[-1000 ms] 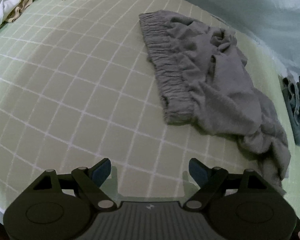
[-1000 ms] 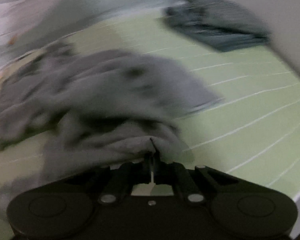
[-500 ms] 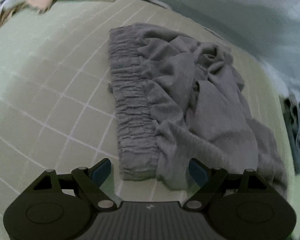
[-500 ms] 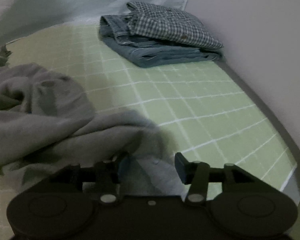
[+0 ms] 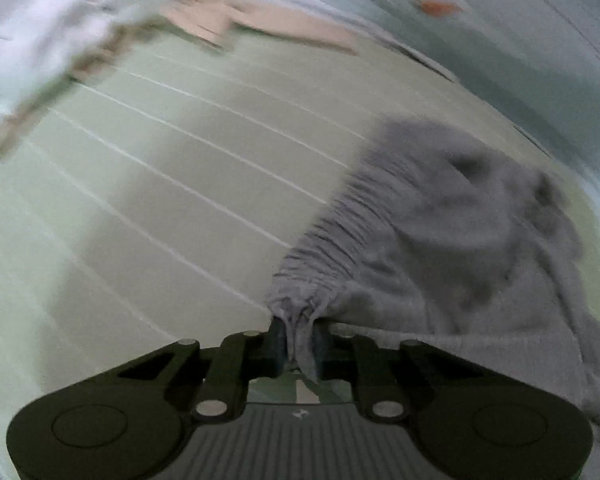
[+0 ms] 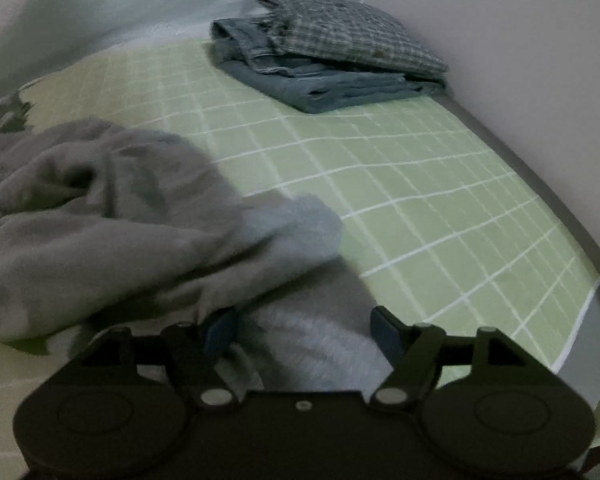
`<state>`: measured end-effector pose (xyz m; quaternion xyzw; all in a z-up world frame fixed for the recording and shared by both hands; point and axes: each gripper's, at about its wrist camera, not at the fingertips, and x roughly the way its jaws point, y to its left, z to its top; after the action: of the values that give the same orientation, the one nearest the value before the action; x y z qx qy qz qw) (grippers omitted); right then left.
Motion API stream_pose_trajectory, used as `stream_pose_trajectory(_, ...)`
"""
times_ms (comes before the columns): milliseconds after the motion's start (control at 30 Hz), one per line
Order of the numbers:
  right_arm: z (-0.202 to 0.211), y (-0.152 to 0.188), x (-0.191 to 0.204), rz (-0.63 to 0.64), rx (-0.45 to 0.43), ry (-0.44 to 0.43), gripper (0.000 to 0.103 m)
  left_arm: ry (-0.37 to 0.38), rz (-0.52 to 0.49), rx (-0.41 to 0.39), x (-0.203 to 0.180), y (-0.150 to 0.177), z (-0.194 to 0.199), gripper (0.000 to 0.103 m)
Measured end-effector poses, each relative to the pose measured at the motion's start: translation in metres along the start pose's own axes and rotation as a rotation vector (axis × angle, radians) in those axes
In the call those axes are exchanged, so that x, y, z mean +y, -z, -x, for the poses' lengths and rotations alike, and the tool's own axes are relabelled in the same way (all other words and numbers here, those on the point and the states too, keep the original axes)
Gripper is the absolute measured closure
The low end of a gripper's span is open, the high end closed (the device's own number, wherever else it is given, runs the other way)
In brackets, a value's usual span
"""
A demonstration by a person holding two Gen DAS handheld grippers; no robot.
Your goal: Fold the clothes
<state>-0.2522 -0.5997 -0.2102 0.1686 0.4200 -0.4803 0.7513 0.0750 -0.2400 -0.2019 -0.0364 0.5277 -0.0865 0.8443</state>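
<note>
Grey sweatpants (image 5: 440,240) lie crumpled on the green grid mat (image 5: 160,208). My left gripper (image 5: 298,340) is shut on the near corner of their ribbed waistband, and the cloth bunches between the jaws. In the right wrist view the same grey sweatpants (image 6: 112,208) spread to the left, and one leg end lies between the fingers of my right gripper (image 6: 304,332), which is open and not pinching the cloth.
A folded stack of blue jeans (image 6: 320,84) with a checked shirt (image 6: 352,36) on top sits at the mat's far right, by the wall. Beige and white clothes (image 5: 204,20) lie at the far left edge. The mat's right edge (image 6: 572,320) runs close to my right gripper.
My left gripper moved onto the waistband corner and shut on it; the view is now blurred by motion. My right gripper let go of the pant leg and stands open over it.
</note>
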Motion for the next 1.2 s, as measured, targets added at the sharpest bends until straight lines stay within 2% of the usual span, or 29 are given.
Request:
stream_pose_trajectory(233, 0.03, 0.022, 0.058, 0.022, 0.011, -0.004, 0.028, -0.179, 0.104, -0.088, 0.143, -0.051, 0.02, 0.089)
stream_pose_trajectory(267, 0.035, 0.025, 0.065, 0.015, 0.017, -0.011, 0.028, -0.215, 0.117, -0.092, 0.165, -0.055, 0.023, 0.089)
stream_pose_trajectory(367, 0.047, 0.034, 0.092, 0.032, 0.011, -0.016, 0.028, -0.247, 0.179, -0.076, 0.219, -0.063, 0.023, 0.089)
stream_pose_trajectory(467, 0.057, 0.038, 0.12, 0.055, 0.004, -0.029, 0.027, -0.262, 0.225, -0.061, 0.26, -0.064, 0.023, 0.089)
stream_pose_trajectory(567, 0.06, 0.036, 0.145, 0.053, 0.023, -0.127, 0.026, -0.294, 0.269, -0.071, 0.294, -0.068, 0.027, 0.089)
stream_pose_trajectory(667, 0.066, 0.036, 0.18, 0.117, 0.009, -0.161, 0.026, -0.331, 0.328, -0.075, 0.318, -0.07, 0.03, 0.088)
stream_pose_trajectory(733, 0.072, 0.036, 0.197, 0.144, 0.004, -0.196, 0.026, -0.337, 0.309, -0.051, 0.324, -0.072, 0.03, 0.081)
stream_pose_trajectory(800, 0.077, 0.034, 0.203, 0.131, -0.002, -0.215, 0.026, -0.338, 0.259, -0.043, 0.32, -0.07, 0.034, 0.068)
stream_pose_trajectory(833, 0.08, 0.033, 0.204, 0.118, -0.003, -0.221, 0.026, -0.337, 0.237, -0.044, 0.316, -0.067, 0.037, 0.064)
stream_pose_trajectory(900, 0.083, 0.031, 0.194, 0.03, -0.001, -0.228, 0.026, -0.329, 0.193, -0.051, 0.307, -0.061, 0.045, 0.043)
stream_pose_trajectory(967, 0.082, 0.028, 0.176, -0.117, 0.011, -0.244, 0.025, -0.315, 0.162, -0.069, 0.294, -0.058, 0.053, 0.034)
stream_pose_trajectory(1100, 0.069, 0.031, 0.129, -0.478, 0.068, -0.245, 0.024, -0.276, 0.103, -0.069, 0.265, -0.055, 0.062, 0.031)
stream_pose_trajectory(1200, 0.061, 0.032, 0.103, -0.581, 0.08, -0.186, 0.025, -0.228, 0.06, -0.058, 0.243, -0.053, 0.061, 0.03)
